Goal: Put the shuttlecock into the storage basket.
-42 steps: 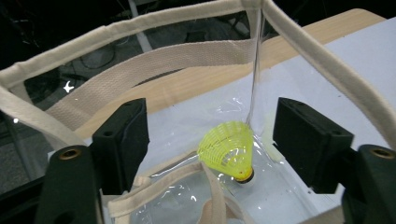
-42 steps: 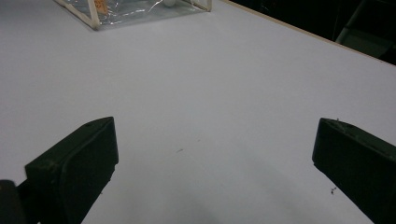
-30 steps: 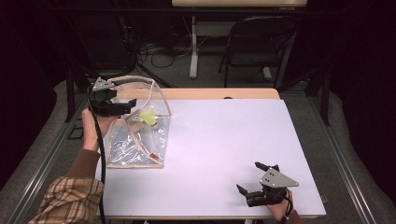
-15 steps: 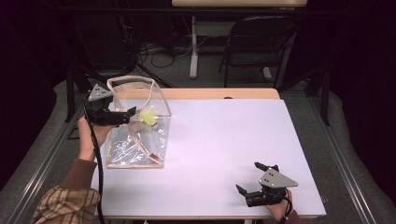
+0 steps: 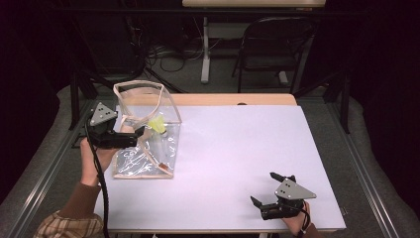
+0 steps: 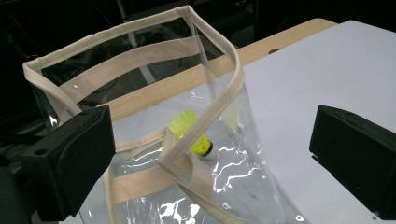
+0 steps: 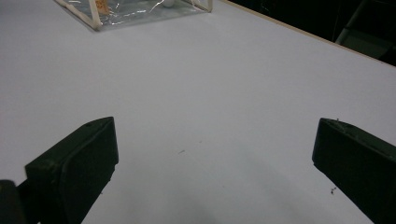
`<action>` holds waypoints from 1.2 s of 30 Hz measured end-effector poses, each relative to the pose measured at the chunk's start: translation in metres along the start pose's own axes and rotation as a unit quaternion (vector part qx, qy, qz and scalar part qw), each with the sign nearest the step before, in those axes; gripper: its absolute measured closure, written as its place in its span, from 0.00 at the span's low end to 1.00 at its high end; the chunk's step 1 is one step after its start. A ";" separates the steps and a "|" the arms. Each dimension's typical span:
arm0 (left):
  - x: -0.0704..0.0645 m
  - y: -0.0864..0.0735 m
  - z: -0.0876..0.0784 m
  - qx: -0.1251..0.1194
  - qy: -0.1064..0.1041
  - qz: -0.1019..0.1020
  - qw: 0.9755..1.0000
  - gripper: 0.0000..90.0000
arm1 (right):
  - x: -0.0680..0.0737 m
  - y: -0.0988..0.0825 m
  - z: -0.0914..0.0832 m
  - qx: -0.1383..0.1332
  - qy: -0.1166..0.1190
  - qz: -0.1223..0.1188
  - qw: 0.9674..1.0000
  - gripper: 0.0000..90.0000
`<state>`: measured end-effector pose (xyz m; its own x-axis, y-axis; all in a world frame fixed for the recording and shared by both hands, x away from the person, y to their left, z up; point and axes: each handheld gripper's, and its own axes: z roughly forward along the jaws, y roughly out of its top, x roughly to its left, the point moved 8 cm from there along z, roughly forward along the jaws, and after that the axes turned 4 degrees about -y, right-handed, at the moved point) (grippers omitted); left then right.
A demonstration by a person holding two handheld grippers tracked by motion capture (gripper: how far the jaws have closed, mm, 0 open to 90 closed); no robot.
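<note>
Up close, yellow shuttlecock [image 6: 191,135] inside clear bag [image 6: 140,60], left claw [image 6: 205,163] just opened wide, right claw [image 5: 271,191] open.

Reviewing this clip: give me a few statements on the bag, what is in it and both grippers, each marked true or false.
1. The clear bag stands at the table's left side. True.
2. A yellow shuttlecock lies inside the bag. True.
3. The left gripper is clamped on the bag's rim. False: its jaws have just been opening and stand wide, pressing on nothing.
4. The right gripper holds the shuttlecock. False: it is open over bare table near the front right corner.
5. The bag lies flat and folded. False: its mouth stands open.
</note>
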<state>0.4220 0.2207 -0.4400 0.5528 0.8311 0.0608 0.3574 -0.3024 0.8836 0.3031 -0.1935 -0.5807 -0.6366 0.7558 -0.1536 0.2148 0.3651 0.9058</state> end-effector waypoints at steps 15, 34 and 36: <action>-0.016 -0.040 -0.011 -0.005 0.002 -0.005 1.000 0.00 | 0.000 0.000 0.000 0.001 0.000 -0.002 1.000 0.00; -0.032 -0.077 -0.012 -0.009 -0.007 -0.022 1.000 0.00 | 0.000 0.000 0.000 0.002 0.000 -0.001 1.000 0.00; -0.033 -0.081 -0.012 -0.011 -0.008 -0.024 1.000 0.00 | 0.000 0.000 0.001 0.002 0.000 -0.001 1.000 0.00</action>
<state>0.3655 0.2233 -0.5076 0.5477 0.8366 0.0118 0.3667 -0.2527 0.8954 0.3033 -0.1933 -0.5813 -0.6373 0.7547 -0.1556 0.2163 0.3689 0.9039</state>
